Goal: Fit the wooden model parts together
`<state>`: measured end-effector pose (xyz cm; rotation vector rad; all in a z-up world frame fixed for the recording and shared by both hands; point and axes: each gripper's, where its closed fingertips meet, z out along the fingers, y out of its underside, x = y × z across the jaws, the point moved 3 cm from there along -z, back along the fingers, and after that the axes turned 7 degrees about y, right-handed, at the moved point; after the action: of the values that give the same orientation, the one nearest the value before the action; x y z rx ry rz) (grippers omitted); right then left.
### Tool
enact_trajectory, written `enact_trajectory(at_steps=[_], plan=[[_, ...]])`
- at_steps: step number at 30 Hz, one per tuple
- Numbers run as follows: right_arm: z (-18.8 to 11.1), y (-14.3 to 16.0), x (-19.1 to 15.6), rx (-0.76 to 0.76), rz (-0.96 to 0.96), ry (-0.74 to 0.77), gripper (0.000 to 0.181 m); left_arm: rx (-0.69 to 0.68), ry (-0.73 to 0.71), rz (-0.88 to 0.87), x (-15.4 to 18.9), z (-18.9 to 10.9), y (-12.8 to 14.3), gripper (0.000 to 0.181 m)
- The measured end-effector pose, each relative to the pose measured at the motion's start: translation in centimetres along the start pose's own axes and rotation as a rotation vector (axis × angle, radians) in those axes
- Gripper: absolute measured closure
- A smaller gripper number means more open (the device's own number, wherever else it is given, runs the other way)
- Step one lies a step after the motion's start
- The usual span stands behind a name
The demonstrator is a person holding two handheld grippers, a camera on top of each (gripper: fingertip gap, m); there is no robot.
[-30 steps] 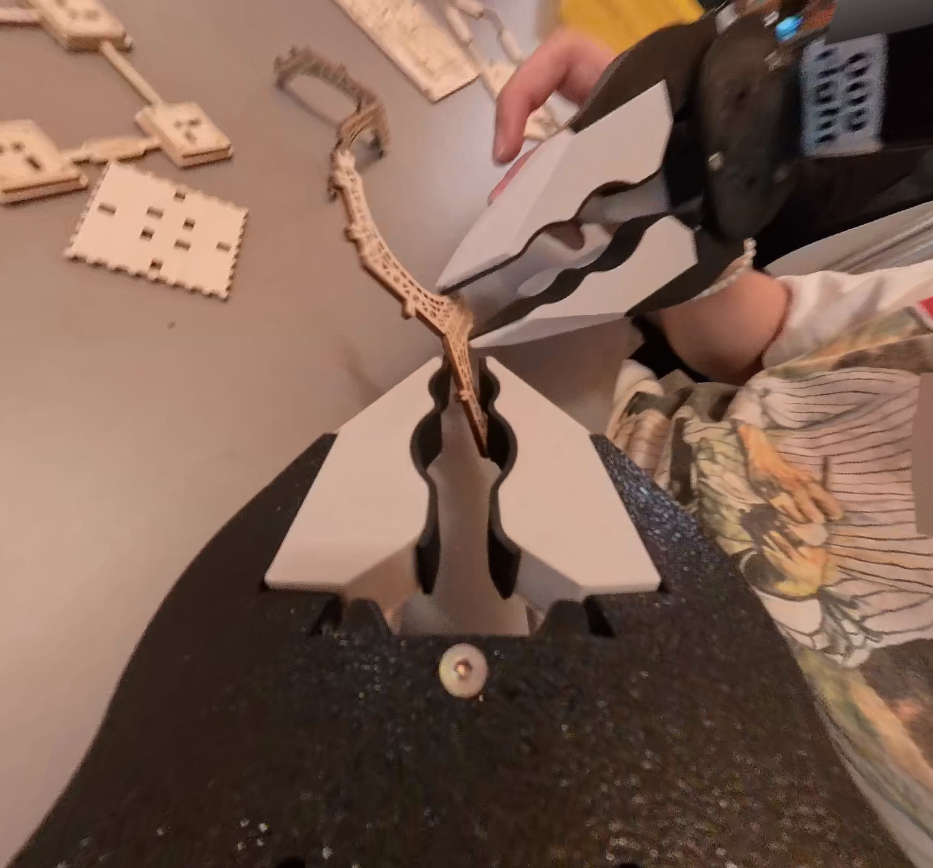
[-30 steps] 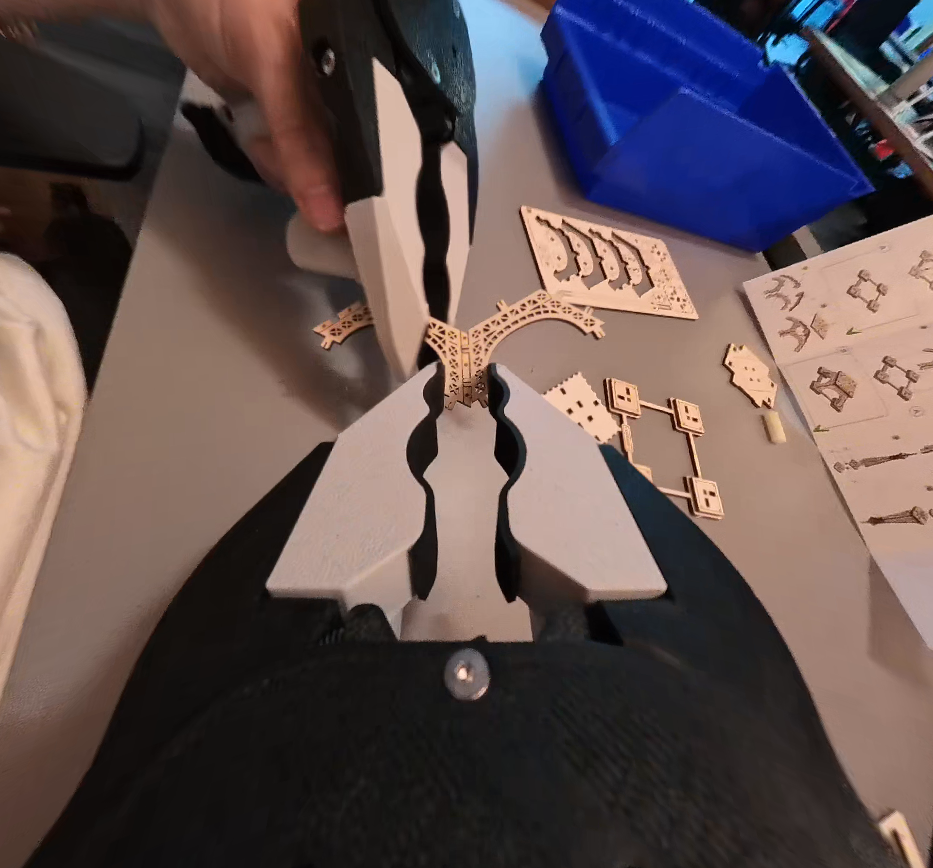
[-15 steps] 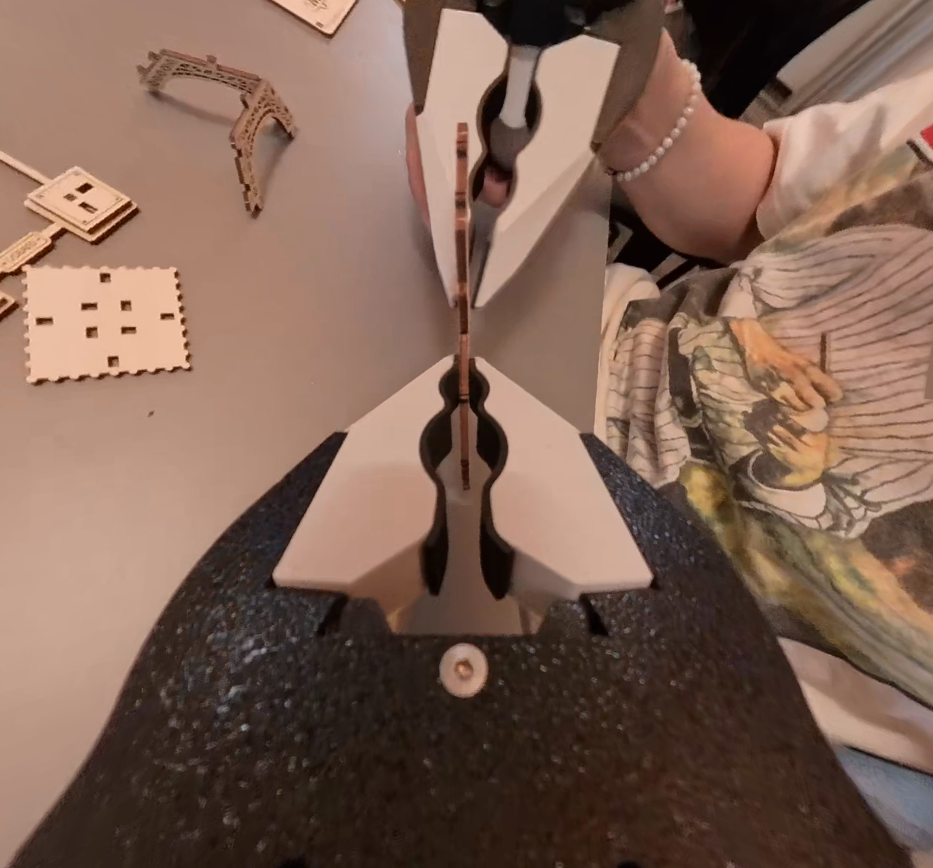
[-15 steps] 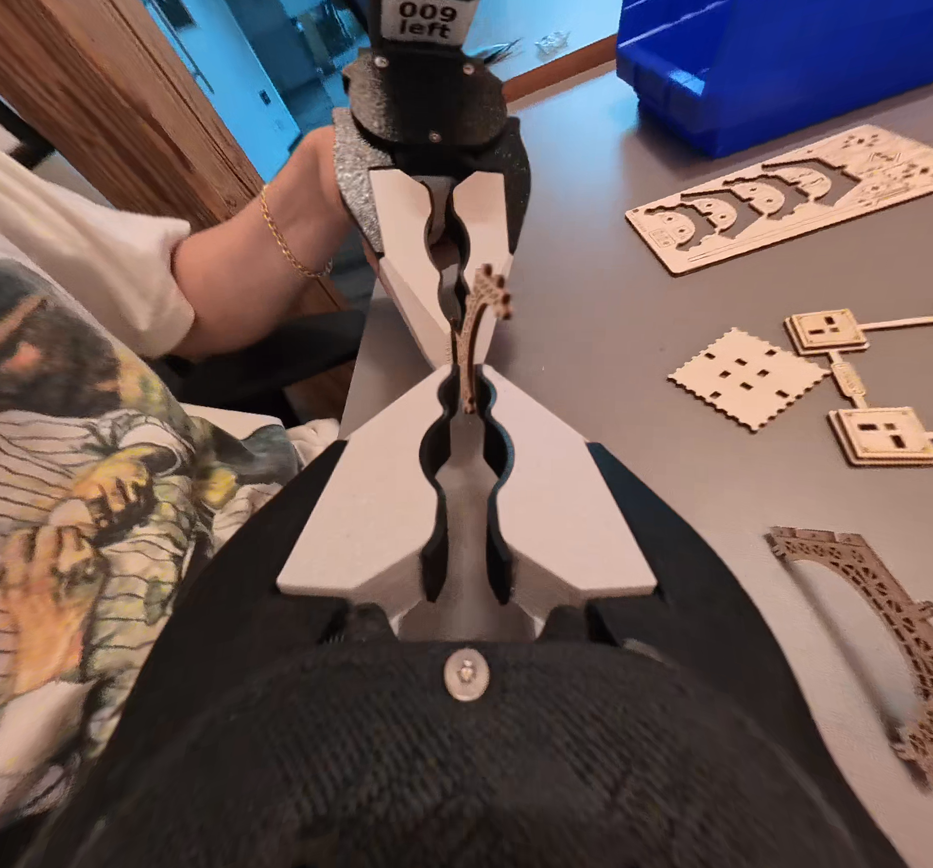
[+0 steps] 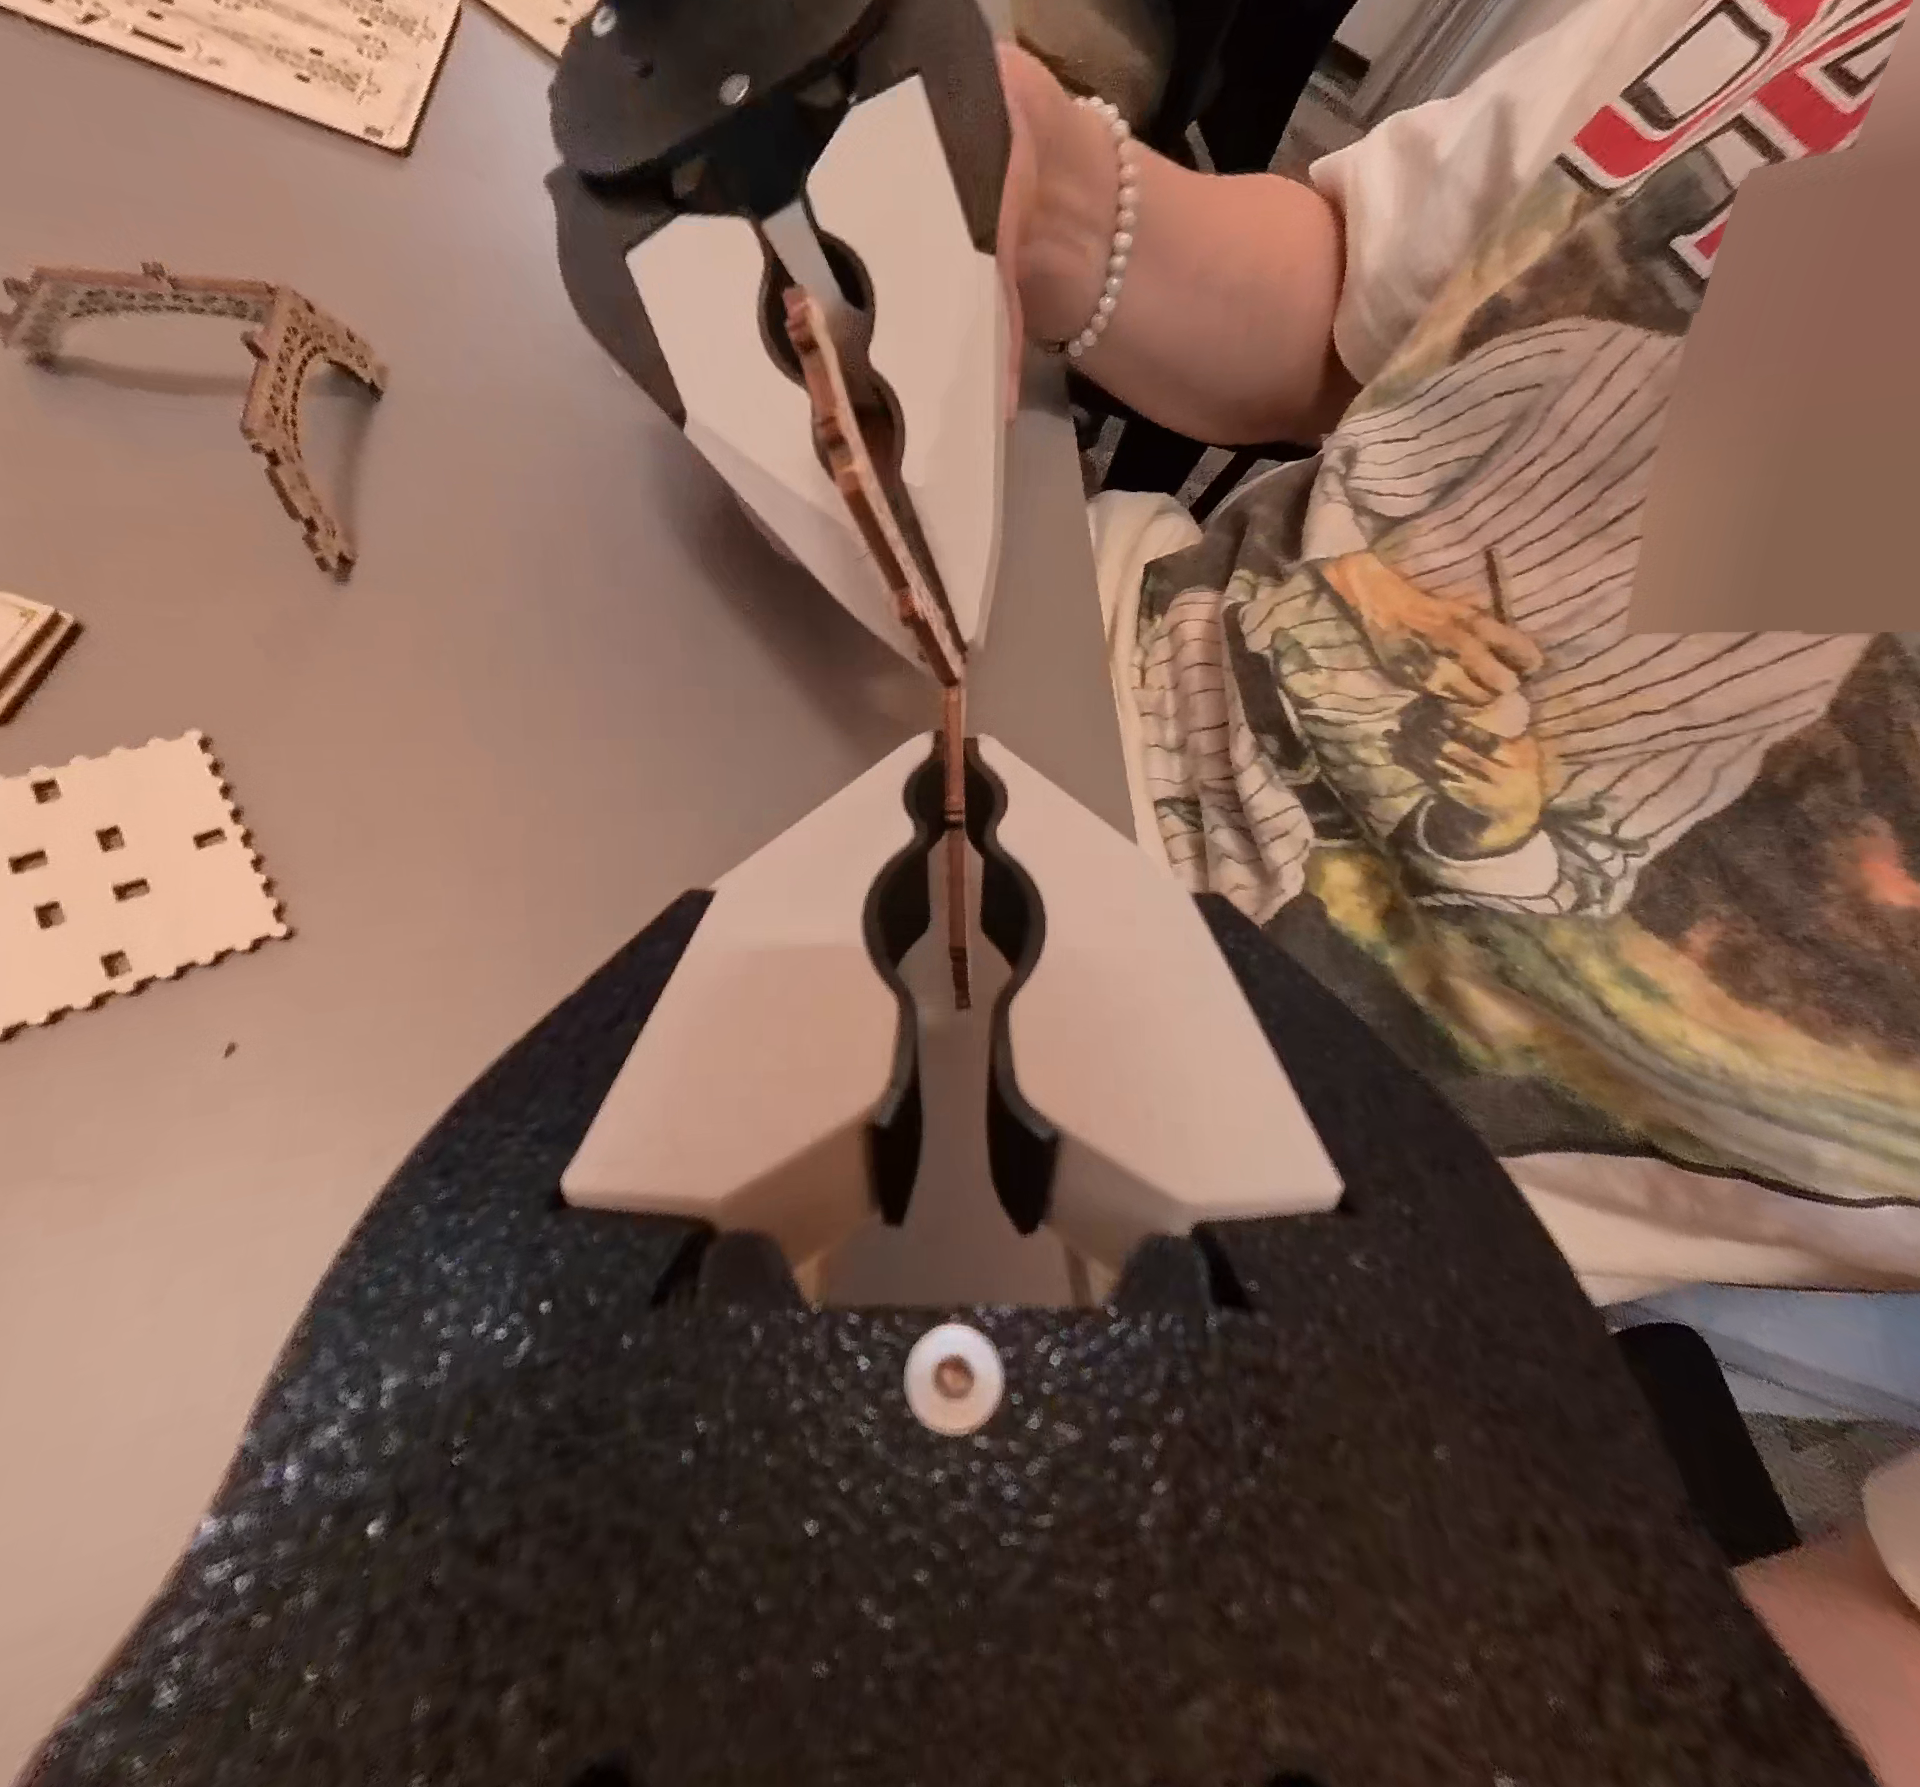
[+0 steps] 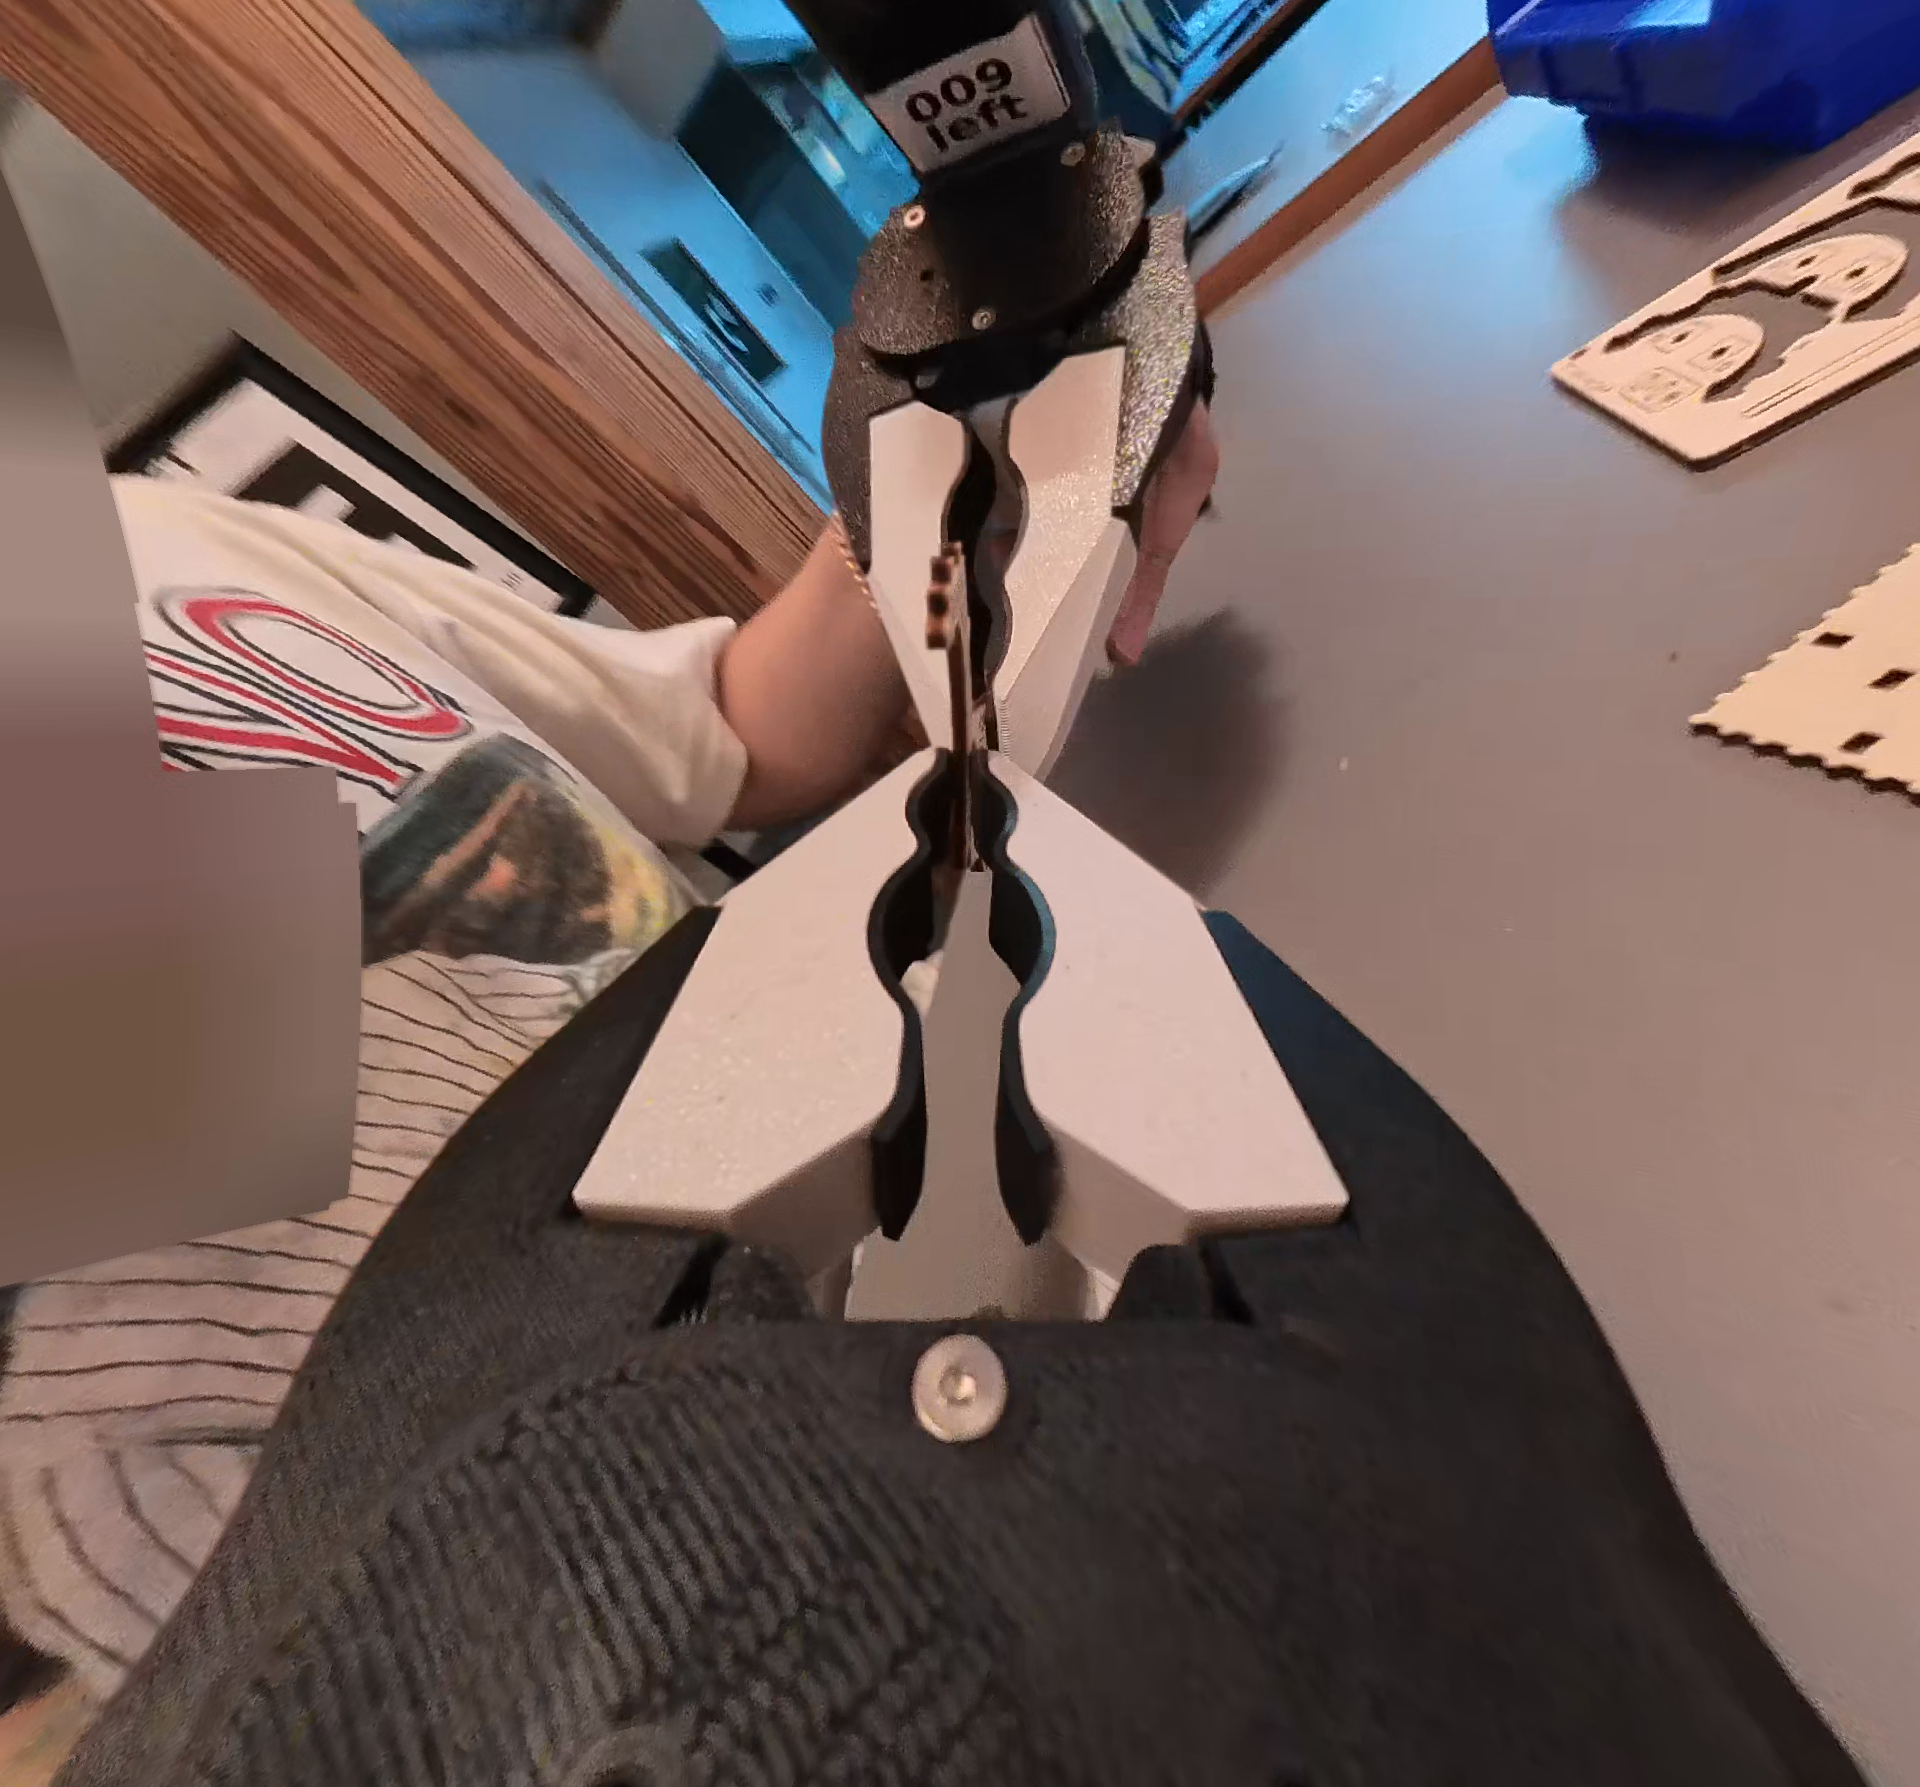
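My left gripper [image 5: 951, 750] is shut on a thin wooden lattice part [image 5: 954, 864], seen edge-on. My right gripper [image 5: 951, 662] faces it tip to tip, shut on the lattice strip's other stretch [image 5: 852, 449], which slants away. In the right wrist view my right gripper [image 6: 961, 766] pinches the same strip [image 6: 961, 807]. The left gripper [image 6: 987, 740] stands opposite, and the strip's notched end [image 6: 943, 594] shows between its fingers. Whether the strip is one piece or two joined pieces cannot be told. Both grippers are held above the grey table [image 5: 468, 594].
On the table lie a built lattice arch [image 5: 260, 366], a square plate with slots [image 5: 114, 885], shown also in the right wrist view [image 6: 1849, 698], and cut-out sheets [image 5: 229, 2] [image 6: 1766, 324]. A blue bin [image 6: 1714, 2] stands farther back. The person's printed shirt [image 5: 1507, 802] is close on the right. Only a small space, under 4 cm, lies between the two pairs of fingers.
Both grippers have swung round to face each other tip to tip near the table's edge. The lattice part, earlier seen flat, now shows edge-on and tilts within the right gripper.
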<state>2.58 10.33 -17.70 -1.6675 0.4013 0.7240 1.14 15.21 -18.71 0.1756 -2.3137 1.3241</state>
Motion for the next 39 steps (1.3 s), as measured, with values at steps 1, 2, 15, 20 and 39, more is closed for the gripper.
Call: enact_trajectory(at_steps=[1, 2, 15, 20, 39], plan=[[0.0, -0.1, 0.0, 0.011, 0.027, -0.017, 0.181, 0.001, 0.002, 0.015, 0.1, 0.0, -0.1, 0.181], [0.0, -0.1, -0.1, 0.020, 0.052, -0.032, 0.181, 0.001, 0.006, 0.033, 0.2, -0.1, -0.2, 0.181], [-0.1, -0.5, -1.1, 0.083, 0.279, -0.219, 0.181, 0.044, 0.008, 0.193, 1.2, -0.3, -1.2, 0.181], [0.0, -0.7, -1.5, 0.112, 0.330, -0.288, 0.181, 0.077, 0.003, 0.242, 1.5, -0.5, -1.6, 0.181], [-1.8, -3.3, -1.7, 0.161, -0.128, 0.059, 0.181, 0.285, 0.081, -0.126, 0.5, -1.4, -2.4, 0.181]])
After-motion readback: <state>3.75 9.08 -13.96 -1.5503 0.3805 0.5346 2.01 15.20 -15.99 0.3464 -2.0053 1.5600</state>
